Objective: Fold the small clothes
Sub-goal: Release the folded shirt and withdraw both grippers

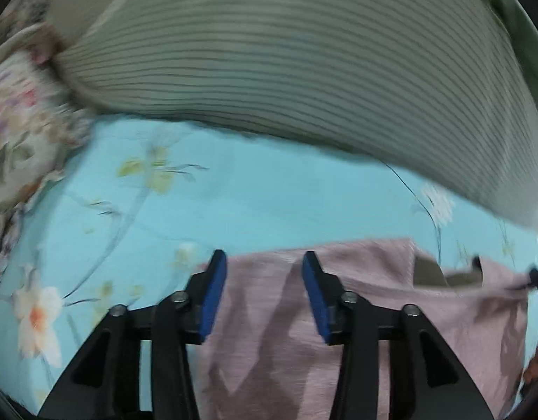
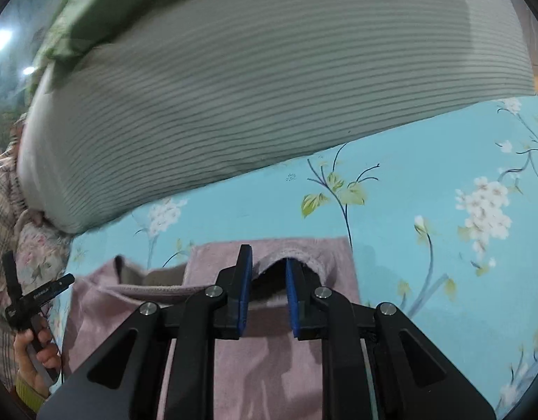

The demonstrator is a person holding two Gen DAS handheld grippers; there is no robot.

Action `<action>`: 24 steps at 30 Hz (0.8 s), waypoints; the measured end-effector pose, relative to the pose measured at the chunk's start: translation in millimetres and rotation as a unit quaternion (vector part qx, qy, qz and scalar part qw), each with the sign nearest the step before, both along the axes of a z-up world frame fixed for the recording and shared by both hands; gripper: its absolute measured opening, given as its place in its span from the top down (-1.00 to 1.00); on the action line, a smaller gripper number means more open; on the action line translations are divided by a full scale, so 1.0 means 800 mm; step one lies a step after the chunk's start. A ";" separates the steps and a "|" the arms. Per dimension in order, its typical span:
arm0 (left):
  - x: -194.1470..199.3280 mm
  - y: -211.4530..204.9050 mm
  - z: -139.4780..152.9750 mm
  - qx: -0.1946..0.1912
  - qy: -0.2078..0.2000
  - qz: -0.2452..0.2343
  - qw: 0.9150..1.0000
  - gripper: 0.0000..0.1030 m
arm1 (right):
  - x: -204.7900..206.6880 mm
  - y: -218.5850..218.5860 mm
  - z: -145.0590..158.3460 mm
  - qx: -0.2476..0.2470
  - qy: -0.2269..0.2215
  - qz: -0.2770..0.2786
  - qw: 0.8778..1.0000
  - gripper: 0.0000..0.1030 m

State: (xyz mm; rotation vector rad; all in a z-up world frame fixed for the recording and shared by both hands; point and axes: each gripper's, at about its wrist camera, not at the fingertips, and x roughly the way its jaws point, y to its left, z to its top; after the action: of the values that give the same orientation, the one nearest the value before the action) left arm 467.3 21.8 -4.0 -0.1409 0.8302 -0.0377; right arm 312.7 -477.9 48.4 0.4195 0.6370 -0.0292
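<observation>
A small mauve garment (image 1: 356, 315) lies on a light blue floral bedsheet (image 1: 233, 192). My left gripper (image 1: 264, 262) is open, its blue pads over the garment's left part with nothing between them. In the right wrist view the same garment (image 2: 261, 367) lies under my right gripper (image 2: 267, 259), which is open with a narrower gap; a raised fold of the garment's far edge (image 2: 286, 253) arches between the fingertips. The left gripper (image 2: 34, 294) and the hand holding it show at the far left of that view.
A large grey striped pillow (image 1: 286, 70) lies across the bed behind the garment; it also fills the top of the right wrist view (image 2: 233, 98). A floral pillow (image 1: 20, 133) sits at the left. A green cloth (image 2: 104, 3) lies on the striped pillow.
</observation>
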 end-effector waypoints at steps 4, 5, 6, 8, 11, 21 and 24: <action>-0.057 0.027 -0.012 -0.033 0.001 0.012 0.999 -0.08 | -0.040 -0.004 0.005 0.012 -0.013 -0.041 0.999 -0.12; -0.076 0.031 -0.019 -0.037 0.007 0.012 0.999 -0.08 | -0.045 -0.009 0.010 0.016 -0.015 -0.047 0.999 -0.12; -0.090 0.030 -0.024 -0.038 0.011 0.013 0.999 -0.08 | -0.052 -0.012 0.014 0.021 -0.018 -0.052 0.998 -0.12; -0.128 0.038 -0.034 -0.046 0.022 0.019 0.999 -0.08 | -0.073 -0.013 0.026 0.026 -0.023 -0.056 0.998 -0.12; -0.185 0.043 -0.038 -0.084 0.037 0.016 0.996 -0.08 | -0.103 0.011 0.028 0.027 -0.030 -0.034 0.999 -0.12; -0.334 0.018 -0.047 -0.172 0.049 -0.032 0.983 -0.14 | -0.226 0.113 -0.062 0.096 0.023 0.046 0.994 -0.13; -0.362 0.008 -0.060 -0.179 0.057 -0.041 0.981 -0.14 | -0.243 0.129 -0.072 0.104 0.043 0.061 0.992 -0.13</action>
State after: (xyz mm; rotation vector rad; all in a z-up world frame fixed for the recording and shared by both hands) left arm 178.0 28.1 -51.6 -0.4513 0.9382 -0.2596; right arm 118.5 -374.7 -9.6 0.5812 0.7525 0.1374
